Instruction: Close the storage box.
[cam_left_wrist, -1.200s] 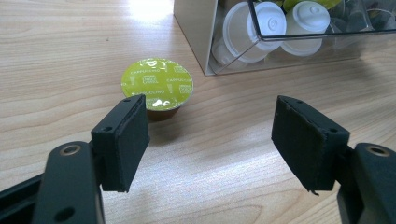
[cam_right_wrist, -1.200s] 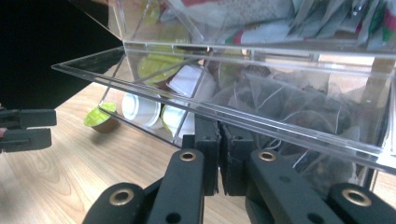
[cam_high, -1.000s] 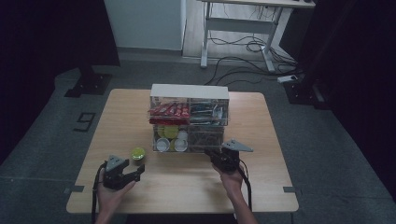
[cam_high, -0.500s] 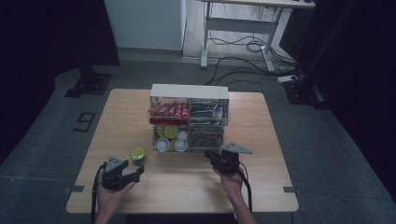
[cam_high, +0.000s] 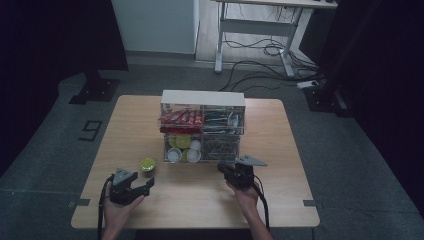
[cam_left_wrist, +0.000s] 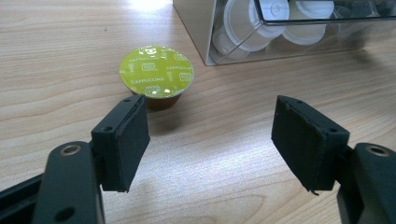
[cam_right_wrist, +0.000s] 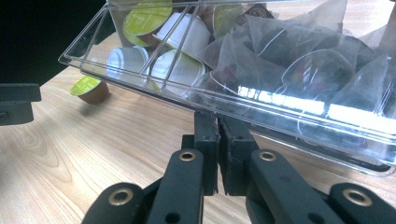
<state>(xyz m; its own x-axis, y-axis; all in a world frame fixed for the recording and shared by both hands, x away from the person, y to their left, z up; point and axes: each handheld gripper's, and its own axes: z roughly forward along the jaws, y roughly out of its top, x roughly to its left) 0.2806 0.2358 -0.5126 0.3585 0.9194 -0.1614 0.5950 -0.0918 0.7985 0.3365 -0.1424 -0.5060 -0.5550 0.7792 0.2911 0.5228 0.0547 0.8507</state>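
Two claws working: right claw (cam_right_wrist: 218, 140) clenched under drawer lip (cam_right_wrist: 261, 112); left claw (cam_left_wrist: 210, 135) released, I centre it over capsule (cam_left_wrist: 156, 72).

- We see bare table (cam_left_wrist: 224, 154) between the left gripper's (cam_left_wrist: 210, 135) spread jaws.
- Ahead-left, a green-lidded capsule (cam_left_wrist: 156, 72) blocks; beyond, the clear organizer (cam_high: 202, 127).

Layout around the organizer (cam_high: 202, 127)
A capsule (cam_high: 147, 164) stands on the table (cam_high: 280, 200) left of the organizer's front; the left gripper (cam_high: 145, 184) sits nearer, the right gripper (cam_high: 223, 170) at its front.
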